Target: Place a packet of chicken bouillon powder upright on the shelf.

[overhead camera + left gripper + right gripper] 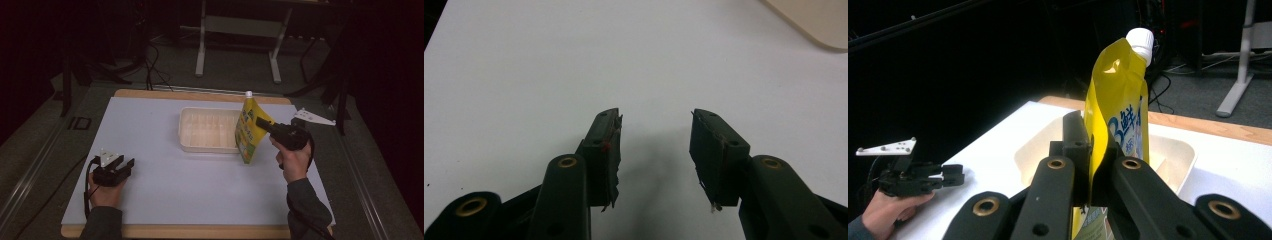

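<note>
A yellow spouted pouch [250, 131] with a white cap [248, 94] stands upright at the right end of a clear plastic tray [207, 130]. My right gripper [260, 122] is shut on the pouch's side; in the right gripper view its black jaws pinch the yellow pouch [1120, 115] below the cap [1140, 42], with the tray [1178, 155] behind. My left gripper [125, 165] rests near the table's front left, held by a hand. Its jaws stand open over bare white table in the left gripper view [656, 145], with nothing between them.
The white tabletop [165, 190] has a wooden rim [200, 231] at front and back. A corner of the tray [819, 22] shows at the top right of the left gripper view. Beyond the table are dark floor, cables and a metal frame's legs [201, 50].
</note>
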Demonstrator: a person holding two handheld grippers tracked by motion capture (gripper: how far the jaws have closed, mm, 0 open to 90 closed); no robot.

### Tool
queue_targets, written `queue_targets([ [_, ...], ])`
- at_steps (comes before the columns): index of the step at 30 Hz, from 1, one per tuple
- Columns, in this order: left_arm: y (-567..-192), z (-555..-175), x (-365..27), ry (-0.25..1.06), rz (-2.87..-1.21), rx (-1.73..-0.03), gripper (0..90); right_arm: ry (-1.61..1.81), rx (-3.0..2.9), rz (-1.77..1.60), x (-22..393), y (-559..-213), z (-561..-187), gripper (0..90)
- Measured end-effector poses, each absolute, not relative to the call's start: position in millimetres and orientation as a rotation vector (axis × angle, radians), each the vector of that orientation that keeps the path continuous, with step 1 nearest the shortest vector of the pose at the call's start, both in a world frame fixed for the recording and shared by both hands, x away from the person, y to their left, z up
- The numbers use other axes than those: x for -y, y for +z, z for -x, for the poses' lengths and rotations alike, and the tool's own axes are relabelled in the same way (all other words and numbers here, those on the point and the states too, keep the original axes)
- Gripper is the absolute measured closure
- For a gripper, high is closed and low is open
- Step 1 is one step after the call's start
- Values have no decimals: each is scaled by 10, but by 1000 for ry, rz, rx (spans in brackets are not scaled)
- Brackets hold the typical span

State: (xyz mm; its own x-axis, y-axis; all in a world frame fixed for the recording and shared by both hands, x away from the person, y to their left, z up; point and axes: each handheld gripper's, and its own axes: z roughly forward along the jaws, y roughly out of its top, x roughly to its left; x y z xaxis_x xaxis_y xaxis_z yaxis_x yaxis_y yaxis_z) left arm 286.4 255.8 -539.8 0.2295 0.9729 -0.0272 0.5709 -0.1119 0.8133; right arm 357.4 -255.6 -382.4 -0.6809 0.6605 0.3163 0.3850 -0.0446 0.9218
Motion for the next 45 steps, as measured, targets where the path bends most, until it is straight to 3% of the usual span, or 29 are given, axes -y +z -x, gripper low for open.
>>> queue_targets([
  [45, -5398, -2865, -2562, 701, -1782, -1431, 546, 1734, -1862, -1140, 2383, -3826, -3924, 900],
])
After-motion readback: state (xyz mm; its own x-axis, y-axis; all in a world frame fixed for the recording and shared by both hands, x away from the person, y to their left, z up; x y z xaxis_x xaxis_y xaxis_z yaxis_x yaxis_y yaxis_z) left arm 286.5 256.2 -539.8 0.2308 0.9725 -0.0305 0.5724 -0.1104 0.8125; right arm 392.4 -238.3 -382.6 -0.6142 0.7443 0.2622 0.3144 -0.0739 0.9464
